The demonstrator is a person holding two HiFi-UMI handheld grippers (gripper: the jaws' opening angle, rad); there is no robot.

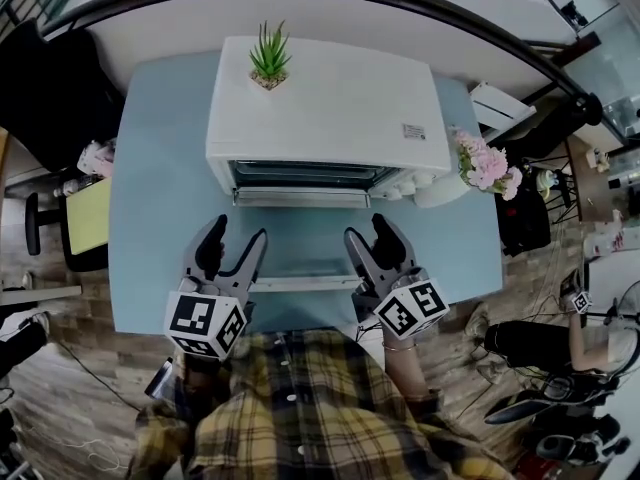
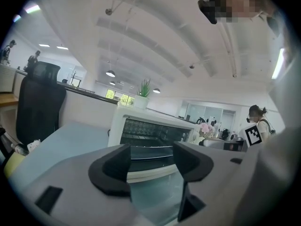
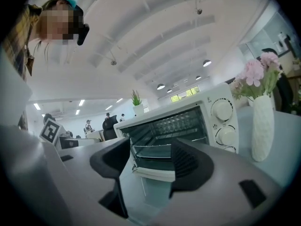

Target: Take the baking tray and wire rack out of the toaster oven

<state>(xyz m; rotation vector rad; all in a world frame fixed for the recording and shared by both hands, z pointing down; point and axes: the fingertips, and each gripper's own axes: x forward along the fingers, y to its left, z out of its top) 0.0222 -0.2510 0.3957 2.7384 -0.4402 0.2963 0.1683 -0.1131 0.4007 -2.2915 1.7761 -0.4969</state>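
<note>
You are in an open-plan office: a black office chair (image 2: 37, 102) to your left, rows of ceiling lights (image 2: 110, 73), people (image 3: 89, 125) far across the room.

- Table (image 1: 150, 218): pale blue top, filling the middle of the head view.
- Oven (image 1: 330, 108): white, stands on the table at upper centre (its glass door (image 1: 305, 253) hangs open toward the lower edge of the frame).
- Vase (image 1: 440, 190): white, with pink flowers, stands on the table just right of the oven.
</note>
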